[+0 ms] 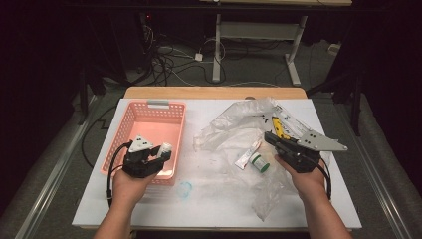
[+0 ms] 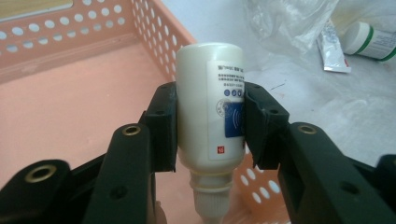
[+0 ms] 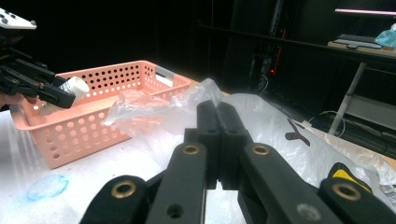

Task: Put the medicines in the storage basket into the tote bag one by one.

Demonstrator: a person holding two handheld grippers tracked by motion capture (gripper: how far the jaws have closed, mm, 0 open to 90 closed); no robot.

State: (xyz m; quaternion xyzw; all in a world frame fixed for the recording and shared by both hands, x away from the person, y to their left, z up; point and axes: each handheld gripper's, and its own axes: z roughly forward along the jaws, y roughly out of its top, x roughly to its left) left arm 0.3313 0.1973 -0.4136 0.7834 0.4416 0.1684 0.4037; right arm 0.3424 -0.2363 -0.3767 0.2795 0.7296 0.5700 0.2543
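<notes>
Worktop [image 1: 214, 199]: we see it under both grippers.
Basket [image 2: 70, 116]: pink, below and behind our left jaws.
Left gripper [image 2: 210, 126]: we have its jaws clamped on the white bottle [image 2: 210, 93], cap toward us.
Right gripper [image 3: 218, 140]: jaws pressed together, nothing between, clear bag [image 3: 261, 126] beyond.

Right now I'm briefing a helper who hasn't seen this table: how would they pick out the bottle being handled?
Find the pink perforated basket on the table's left side. Over its near right corner, the left gripper is shut on a small white bottle, cap end toward the hand. Unlike the green-banded bottle lying by the clear plastic bag, it carries a blue-printed label.
</notes>
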